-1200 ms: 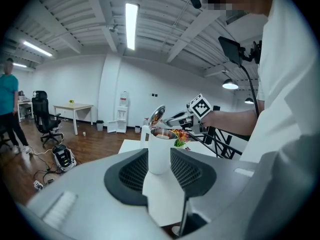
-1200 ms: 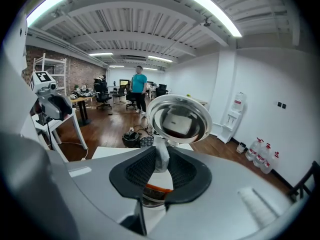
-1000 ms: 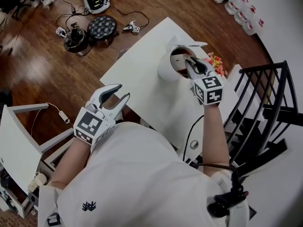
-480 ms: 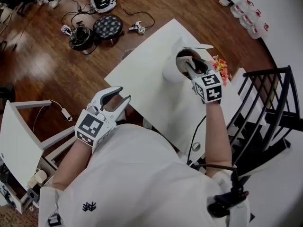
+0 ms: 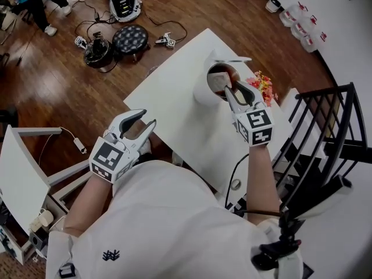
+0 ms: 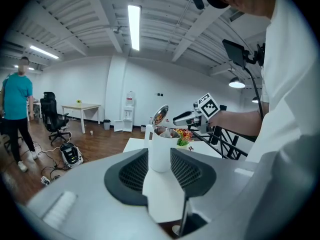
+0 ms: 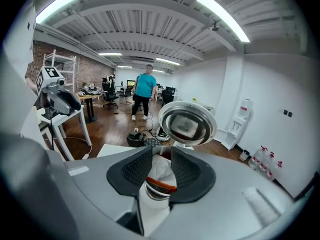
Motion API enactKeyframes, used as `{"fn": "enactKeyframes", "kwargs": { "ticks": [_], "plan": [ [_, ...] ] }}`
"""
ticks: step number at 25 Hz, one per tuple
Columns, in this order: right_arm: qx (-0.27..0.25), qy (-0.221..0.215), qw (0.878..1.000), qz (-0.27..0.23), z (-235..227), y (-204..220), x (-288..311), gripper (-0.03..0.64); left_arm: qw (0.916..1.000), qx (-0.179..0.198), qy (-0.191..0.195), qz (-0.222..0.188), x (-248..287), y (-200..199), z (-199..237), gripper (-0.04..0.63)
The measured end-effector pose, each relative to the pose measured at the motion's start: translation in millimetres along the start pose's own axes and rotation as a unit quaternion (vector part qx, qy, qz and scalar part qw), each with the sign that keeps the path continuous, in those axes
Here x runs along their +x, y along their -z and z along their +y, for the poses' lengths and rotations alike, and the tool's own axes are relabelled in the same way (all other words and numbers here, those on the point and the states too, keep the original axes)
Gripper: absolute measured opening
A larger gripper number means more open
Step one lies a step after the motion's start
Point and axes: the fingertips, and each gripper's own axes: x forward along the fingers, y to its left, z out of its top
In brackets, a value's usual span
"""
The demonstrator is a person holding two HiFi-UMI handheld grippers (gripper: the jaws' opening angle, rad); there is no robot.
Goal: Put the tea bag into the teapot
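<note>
A: How much of the tea bag [image 7: 161, 171] shows?
B: Only its top. The pads of the right claw [image 7: 161, 156] cover the rest, and most of the teapot [image 7: 152, 209].
A: The desk [image 5: 174, 92]?
B: Near edge hidden under the person's shirt [image 5: 163, 214].

Open-plan office or lab hall. Evidence: exposed ceiling beams with strip lights [image 6: 134, 26], wooden floor [image 5: 46, 92], desk [image 6: 80, 106] by the far wall, office chair [image 6: 52, 116], water dispenser [image 6: 129, 111], brick wall [image 7: 87, 69], cabled devices [image 5: 96, 48] lying on the floor.
</note>
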Motion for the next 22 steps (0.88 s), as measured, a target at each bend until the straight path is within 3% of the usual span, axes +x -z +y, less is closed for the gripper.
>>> {"fn": "enactKeyframes", "kwargs": {
  "ticks": [5, 13, 18, 22],
  "plan": [
    [0.006, -0.018, 0.999, -0.039, 19.0, 9.6, -43.4, 0.103, 0.9998, 0.001, -0.02, 0.004, 0.2, 3.6, -31.9, 0.127],
    [0.042, -0.07, 0.995, -0.056, 42.0, 68.8, -85.6, 0.103, 0.997, -0.01, -0.074, 0.021, -15.3, 19.3, -81.5, 0.127],
    [0.053, -0.065, 0.995, -0.055, 54.5, 88.7, -115.6, 0.103, 0.9963, -0.002, -0.083, 0.023, -42.1, 24.8, -106.2, 0.127],
    [0.056, -0.047, 0.995, -0.067, 67.9, 87.1, -145.3, 0.095, 0.9964, 0.012, -0.084, 0.0, -67.6, 21.1, -123.6, 0.127]
  ]
}}
